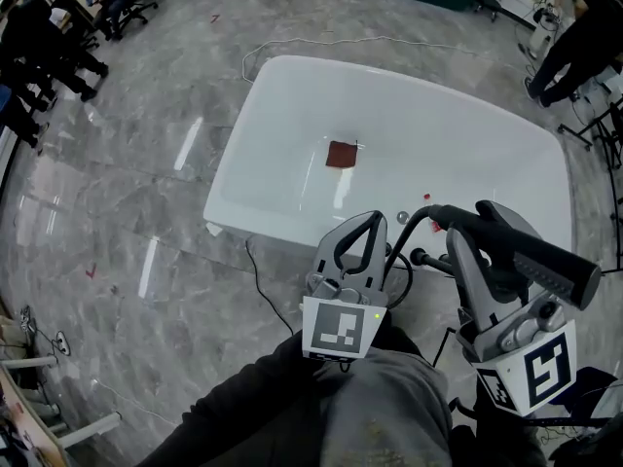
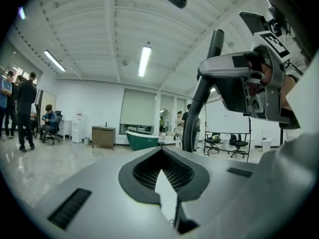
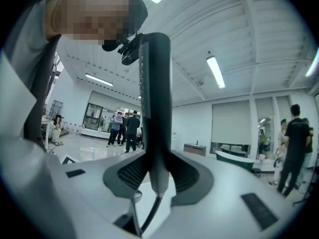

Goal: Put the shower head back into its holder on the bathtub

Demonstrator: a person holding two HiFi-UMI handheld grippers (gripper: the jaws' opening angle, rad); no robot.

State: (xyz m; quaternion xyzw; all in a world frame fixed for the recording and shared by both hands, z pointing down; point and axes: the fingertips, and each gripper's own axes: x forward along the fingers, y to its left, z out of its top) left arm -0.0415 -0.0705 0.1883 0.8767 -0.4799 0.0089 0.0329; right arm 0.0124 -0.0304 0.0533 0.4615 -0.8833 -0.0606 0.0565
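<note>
The white bathtub (image 1: 438, 134) lies ahead in the head view, with a brown square (image 1: 341, 154) on its floor. A small chrome fitting (image 1: 401, 218) and a red dot (image 1: 426, 198) sit on its near rim. My right gripper (image 1: 477, 224) is shut on the black shower head (image 1: 555, 269), held level above that rim. Its black hose (image 1: 409, 236) loops down beside the tub. In the right gripper view the handle (image 3: 155, 98) stands upright between the pads of the right gripper (image 3: 157, 156). My left gripper (image 1: 368, 218) hangs to its left, shut and empty, as the left gripper view shows (image 2: 162, 151).
A thin cable (image 1: 263, 280) runs over the grey marble floor by the tub's near left corner. People and office chairs (image 1: 58, 37) stand at the far left, another person (image 1: 579, 37) at the far right. My own legs (image 1: 380, 407) fill the bottom.
</note>
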